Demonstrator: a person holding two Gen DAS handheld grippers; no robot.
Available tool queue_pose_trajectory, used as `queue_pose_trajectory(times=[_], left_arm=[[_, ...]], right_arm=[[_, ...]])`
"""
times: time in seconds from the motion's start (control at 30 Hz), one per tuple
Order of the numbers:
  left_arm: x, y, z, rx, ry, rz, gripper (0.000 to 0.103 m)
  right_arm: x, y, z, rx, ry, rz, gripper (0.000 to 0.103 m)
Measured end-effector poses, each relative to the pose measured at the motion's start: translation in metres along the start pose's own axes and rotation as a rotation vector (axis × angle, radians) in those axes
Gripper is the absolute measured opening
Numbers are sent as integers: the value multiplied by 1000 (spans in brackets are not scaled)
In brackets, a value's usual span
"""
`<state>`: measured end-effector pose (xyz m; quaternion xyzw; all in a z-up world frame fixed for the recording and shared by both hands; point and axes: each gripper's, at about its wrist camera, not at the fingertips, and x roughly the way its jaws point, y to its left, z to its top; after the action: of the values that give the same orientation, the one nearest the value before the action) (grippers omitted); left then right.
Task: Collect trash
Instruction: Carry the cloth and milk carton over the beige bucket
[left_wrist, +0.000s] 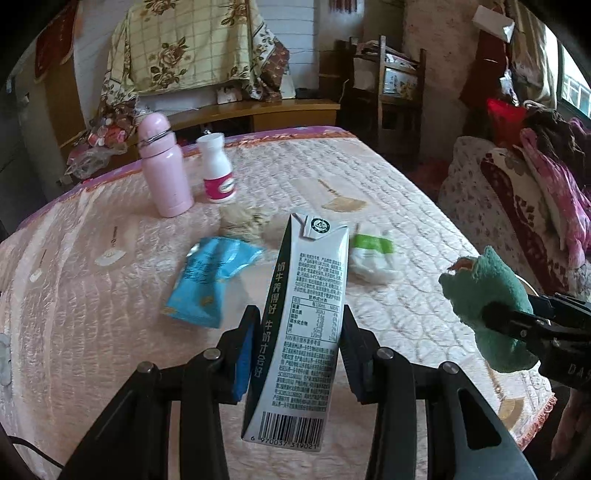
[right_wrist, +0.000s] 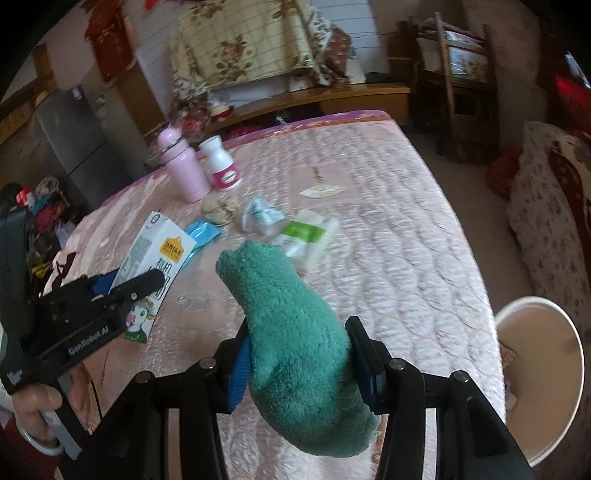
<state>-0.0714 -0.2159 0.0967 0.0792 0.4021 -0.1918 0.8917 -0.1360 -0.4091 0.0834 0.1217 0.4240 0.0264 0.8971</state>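
Observation:
My left gripper (left_wrist: 301, 325) is shut on a white and green milk carton (left_wrist: 301, 317) and holds it above the pink quilted table (left_wrist: 110, 332). The carton also shows in the right wrist view (right_wrist: 155, 269). My right gripper (right_wrist: 297, 336) is shut on a green fuzzy cloth (right_wrist: 291, 325), held above the table's near edge. The cloth also shows in the left wrist view (left_wrist: 487, 299). On the table lie a blue wrapper (left_wrist: 207, 280), a white and green packet (left_wrist: 369, 254), a crumpled wrapper (right_wrist: 260, 216) and a brownish crumpled wad (right_wrist: 218, 210).
A pink flask (left_wrist: 164, 166) and a white bottle with a pink label (left_wrist: 218, 168) stand at the table's far left. A white bin (right_wrist: 539, 373) stands on the floor right of the table. A wooden chair (left_wrist: 399, 85) and a covered sofa (left_wrist: 517, 206) are beyond.

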Motion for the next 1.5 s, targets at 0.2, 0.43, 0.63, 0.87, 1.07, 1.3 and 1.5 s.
queue_pose_trajectory(times=[0.2, 0.43, 0.63, 0.87, 1.07, 1.3, 1.5], left_arm=[[5, -36, 0, 41, -1, -34, 44], [10, -78, 1, 94, 0, -71, 44], [15, -116, 2, 140, 8, -113, 43], [19, -161, 6, 197, 14, -172, 43], [23, -195, 6, 234, 20, -222, 43], [29, -225, 6, 259, 44, -275, 44], [34, -243, 5, 264, 60, -311, 44]], right_arm=[[-15, -30, -8, 59, -17, -45, 51], [-34, -69, -19, 132, -31, -91, 51], [-51, -101, -28, 183, -45, -144, 51], [-71, -141, -39, 258, -61, -199, 51], [-85, -168, -48, 309, -67, -243, 51], [-98, -190, -56, 345, -78, -281, 51], [-101, -206, -62, 376, -79, -297, 51]])
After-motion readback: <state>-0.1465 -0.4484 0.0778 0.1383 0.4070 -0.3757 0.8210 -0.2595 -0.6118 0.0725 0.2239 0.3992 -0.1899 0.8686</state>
